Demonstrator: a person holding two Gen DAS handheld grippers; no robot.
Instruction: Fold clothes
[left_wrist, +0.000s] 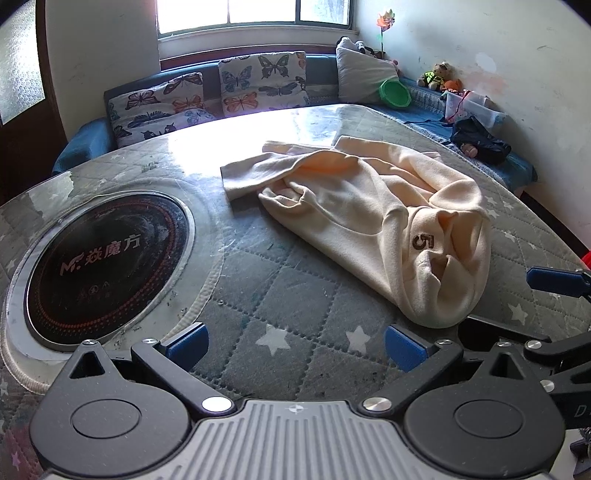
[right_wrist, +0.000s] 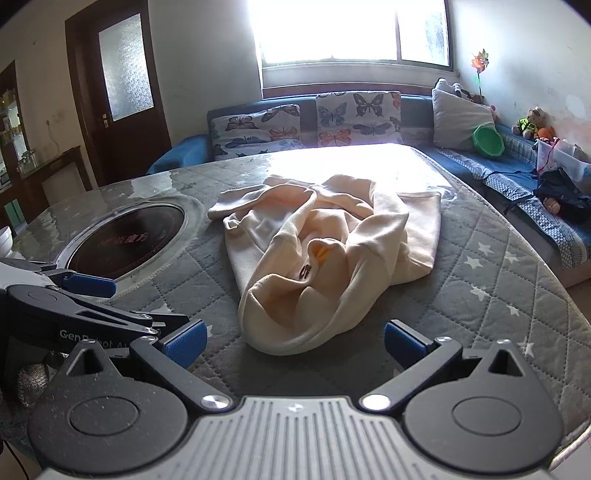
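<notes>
My left hand-held gripper (left_wrist: 295, 343) hovers low over the counter (left_wrist: 280, 295) with its blue-padded fingers spread wide apart and nothing between them. My right hand-held gripper (right_wrist: 293, 341) is the same: fingers apart, holding nothing, its gap facing the near end of the garment. In the left wrist view one blue finger of the right tool shows at the far right edge; in the right wrist view the left tool lies at the lower left, with white lettering on its body that begins "GenRobot" before it is cut off.

The cream sweatshirt (left_wrist: 373, 221) lies crumpled on the counter's grey quilted cover with white stars, unfolded, right of the round cooktop (left_wrist: 107, 266). Its fabric is soft and fleecy, bunched into deep folds at the near end, where a dark brown "5" (left_wrist: 423, 242) is stitched on. One sleeve (left_wrist: 255, 173) stretches flat toward the left at the far side. From the right wrist view the sweatshirt (right_wrist: 325, 258) sits just ahead of the fingers, the digit half hidden in a crease, with a yellow-orange patch showing in the fold beside it.

The black glass cooktop set into the counter carries reddish printing: an "M" logo followed by three Chinese characters, of which I read the last two as "魔方".
</notes>
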